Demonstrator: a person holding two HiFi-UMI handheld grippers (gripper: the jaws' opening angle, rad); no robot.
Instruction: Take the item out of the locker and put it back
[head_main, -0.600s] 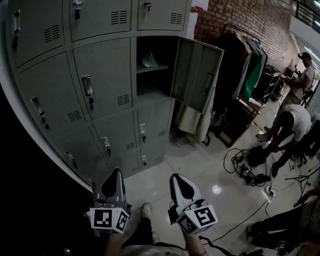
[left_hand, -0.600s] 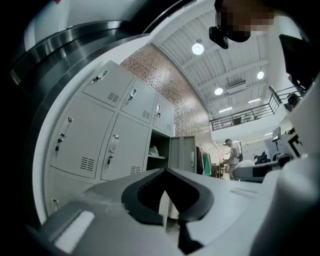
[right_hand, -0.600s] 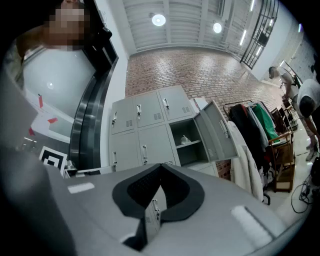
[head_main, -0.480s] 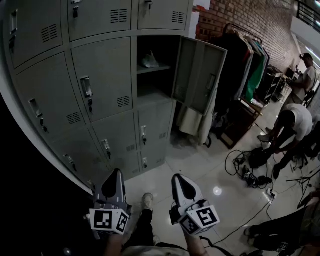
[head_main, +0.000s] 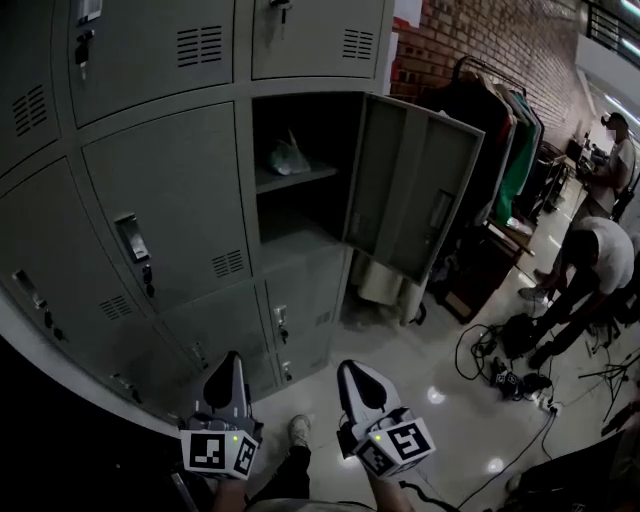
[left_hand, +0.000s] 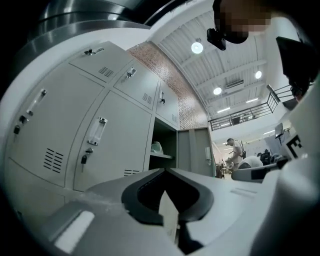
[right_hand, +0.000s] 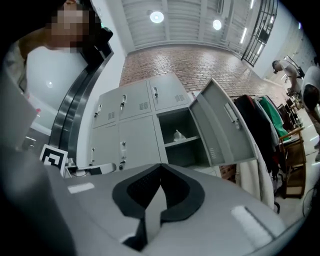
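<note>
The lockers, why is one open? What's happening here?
A person stands facing the grey lockers, holding the left gripper and the right gripper low, both shut and empty. One locker door hangs open, and a small pale item sits on the shelf inside. Nothing touches it yet.

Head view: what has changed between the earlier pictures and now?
The person moved closer to the lockers, so the open locker looks larger. Nothing was taken or released. The whitish bag stays on its shelf, the door open, and the left gripper and right gripper stay low, shut, empty.
</note>
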